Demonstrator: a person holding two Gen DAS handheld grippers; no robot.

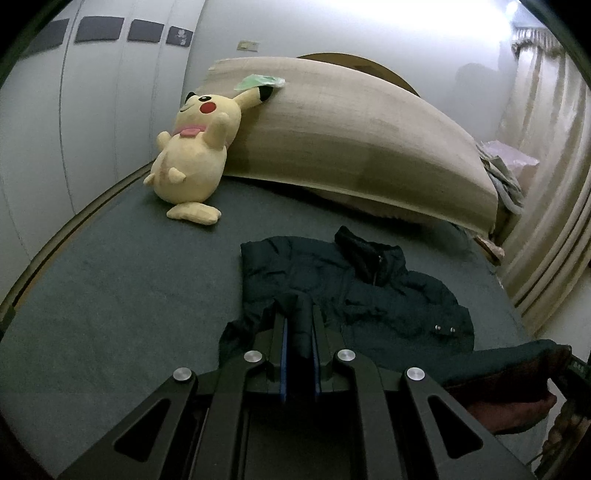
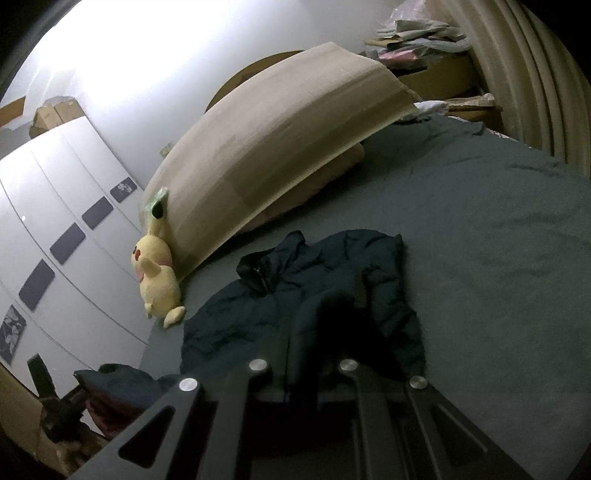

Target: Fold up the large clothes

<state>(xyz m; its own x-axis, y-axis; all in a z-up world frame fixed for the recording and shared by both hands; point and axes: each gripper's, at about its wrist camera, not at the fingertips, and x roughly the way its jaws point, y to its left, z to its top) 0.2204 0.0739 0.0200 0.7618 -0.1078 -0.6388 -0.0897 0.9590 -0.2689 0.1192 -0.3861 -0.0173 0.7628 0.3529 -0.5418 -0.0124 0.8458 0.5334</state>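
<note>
A dark teal padded jacket (image 1: 388, 295) lies crumpled on the grey-green bed (image 1: 110, 295), collar toward the headboard. My left gripper (image 1: 300, 314) is shut on a raised fold of the jacket's near edge, with cloth pinched between its blue pads. In the right wrist view the same jacket (image 2: 332, 258) spreads ahead, and my right gripper (image 2: 321, 332) is shut on a bunched dark fold that hides its fingertips. At the left wrist view's lower right, a lifted strip of the jacket (image 1: 498, 365) runs to a hand (image 1: 517, 413).
A yellow plush toy (image 1: 195, 147) leans against a long beige cushion (image 1: 351, 140) at the head of the bed. White wardrobe doors (image 1: 92, 110) stand on the left and a beige curtain (image 1: 546, 184) on the right. Piled clothes (image 2: 417, 33) lie beyond the bed (image 2: 480, 258).
</note>
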